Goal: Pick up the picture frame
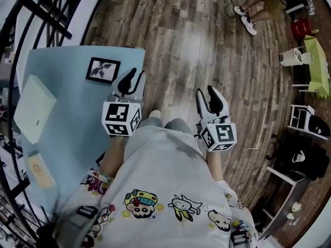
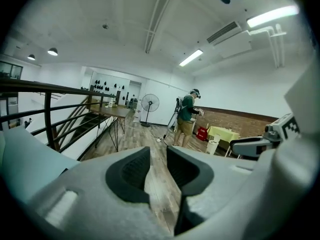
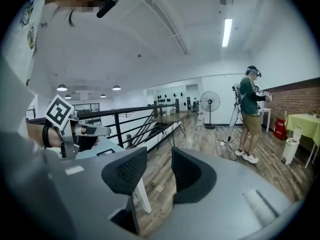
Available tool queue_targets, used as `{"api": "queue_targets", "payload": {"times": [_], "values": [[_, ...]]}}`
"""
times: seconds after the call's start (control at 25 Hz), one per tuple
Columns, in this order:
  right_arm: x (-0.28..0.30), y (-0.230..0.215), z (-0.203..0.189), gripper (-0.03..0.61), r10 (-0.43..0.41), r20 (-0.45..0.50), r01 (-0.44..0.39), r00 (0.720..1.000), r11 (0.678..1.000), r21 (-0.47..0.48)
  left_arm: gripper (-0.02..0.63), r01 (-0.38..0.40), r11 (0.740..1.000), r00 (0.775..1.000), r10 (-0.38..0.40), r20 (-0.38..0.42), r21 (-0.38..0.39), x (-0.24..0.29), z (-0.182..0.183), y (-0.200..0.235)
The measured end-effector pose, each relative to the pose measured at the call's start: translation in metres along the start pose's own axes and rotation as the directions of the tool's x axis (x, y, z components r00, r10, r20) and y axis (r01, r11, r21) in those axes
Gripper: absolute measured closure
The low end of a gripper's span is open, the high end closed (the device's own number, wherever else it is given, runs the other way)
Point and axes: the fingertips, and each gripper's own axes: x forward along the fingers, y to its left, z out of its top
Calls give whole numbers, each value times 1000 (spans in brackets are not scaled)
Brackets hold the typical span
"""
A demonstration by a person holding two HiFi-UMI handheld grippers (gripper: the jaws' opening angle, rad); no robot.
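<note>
Where the black rectangular picture frame (image 1: 103,70) is laid flat on the pale blue table (image 1: 77,133), long axis crosswise, the left gripper (image 1: 135,76) and right gripper (image 1: 205,92) are held with jaws apart, empty.

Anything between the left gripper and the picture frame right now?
Nothing. In the head view, only bare blue tabletop separates the left gripper from the picture frame.
</note>
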Motion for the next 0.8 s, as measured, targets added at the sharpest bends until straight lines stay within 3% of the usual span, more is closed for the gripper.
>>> {"api": "queue_targets", "payload": {"times": [0.2, 0.4, 0.52, 0.8], "values": [[44, 22, 12, 411, 112, -33, -113, 993, 993, -44, 506, -115, 991, 993, 116, 10, -71, -11, -5, 43], [94, 52, 23, 402, 250, -69, -256, 966, 962, -97, 500, -251, 957, 966, 257, 19, -148, -34, -14, 85], [130, 77, 35, 402, 373, -96, -384, 923, 914, -134, 500, -366, 909, 925, 378, 27, -199, -51, -14, 109], [202, 132, 65, 402, 606, -157, -626, 780, 761, -170, 499, -574, 768, 796, 605, 25, -284, -83, 2, 144]]}}
